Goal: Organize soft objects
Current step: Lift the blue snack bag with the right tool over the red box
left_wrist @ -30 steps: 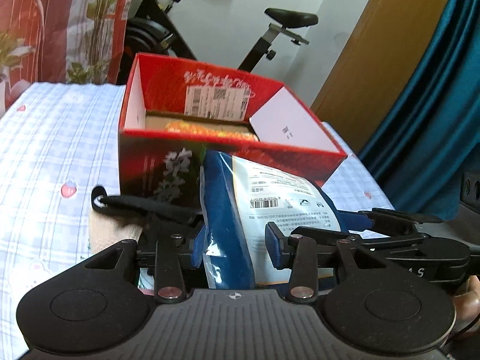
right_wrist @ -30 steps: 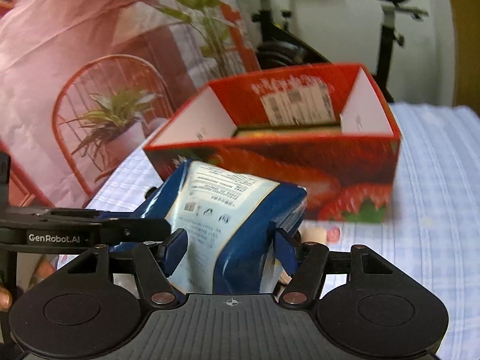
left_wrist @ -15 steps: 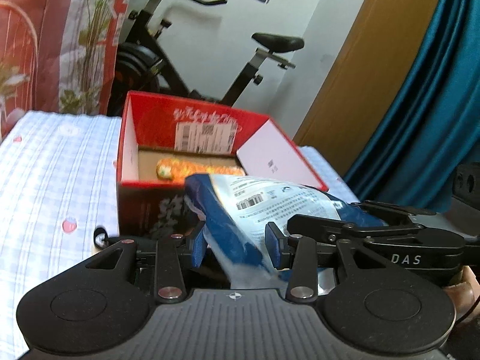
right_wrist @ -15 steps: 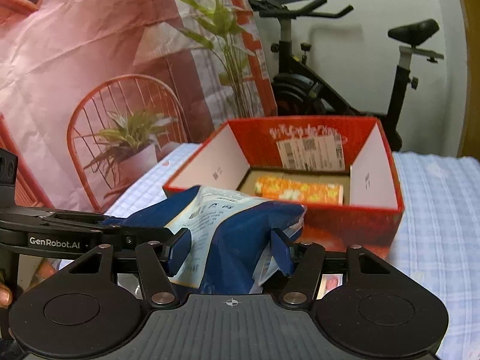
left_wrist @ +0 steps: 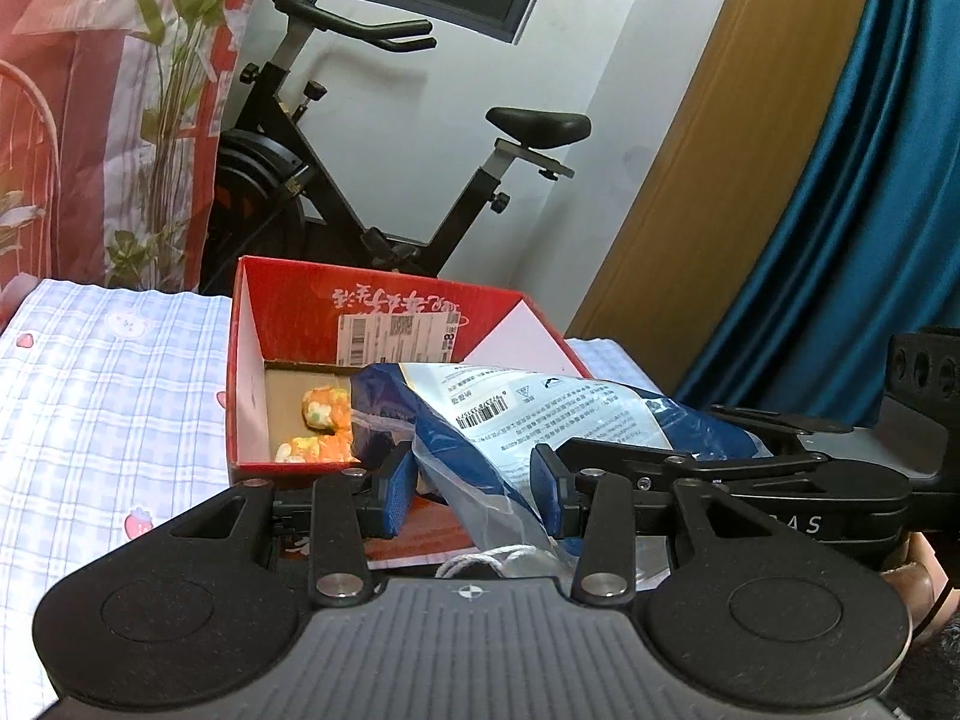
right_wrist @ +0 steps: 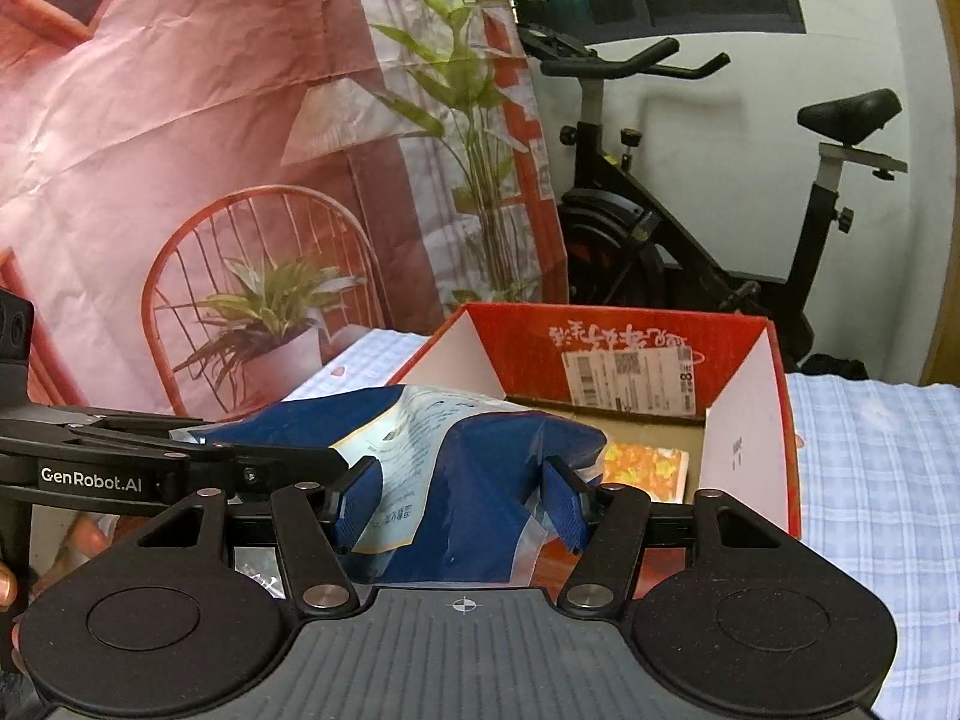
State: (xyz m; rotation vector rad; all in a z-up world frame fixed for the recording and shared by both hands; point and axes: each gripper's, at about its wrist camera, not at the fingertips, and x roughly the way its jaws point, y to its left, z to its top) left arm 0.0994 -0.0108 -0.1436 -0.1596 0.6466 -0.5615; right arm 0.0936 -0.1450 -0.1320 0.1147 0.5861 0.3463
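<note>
A soft blue and white plastic bag (left_wrist: pixel 540 420) hangs between both grippers, above the near wall of an open red cardboard box (left_wrist: pixel 384 312). My left gripper (left_wrist: pixel 474 492) is shut on one end of the bag. My right gripper (right_wrist: pixel 459 504) is shut on the other end of the bag (right_wrist: pixel 480 468). The box also shows in the right wrist view (right_wrist: pixel 630 336). An orange patterned soft item (left_wrist: pixel 321 426) lies on the box floor, also seen in the right wrist view (right_wrist: pixel 645 465). The bag hides part of the box's inside.
The box stands on a surface with a blue checked cloth (left_wrist: pixel 108 396). An exercise bike (left_wrist: pixel 384 180) stands behind it. A printed backdrop (right_wrist: pixel 210 150) hangs on the left, a teal curtain (left_wrist: pixel 840 180) on the right.
Both grippers have lifted the bag from in front of the box up to above its near wall. The box's inside and the orange item have come into view.
</note>
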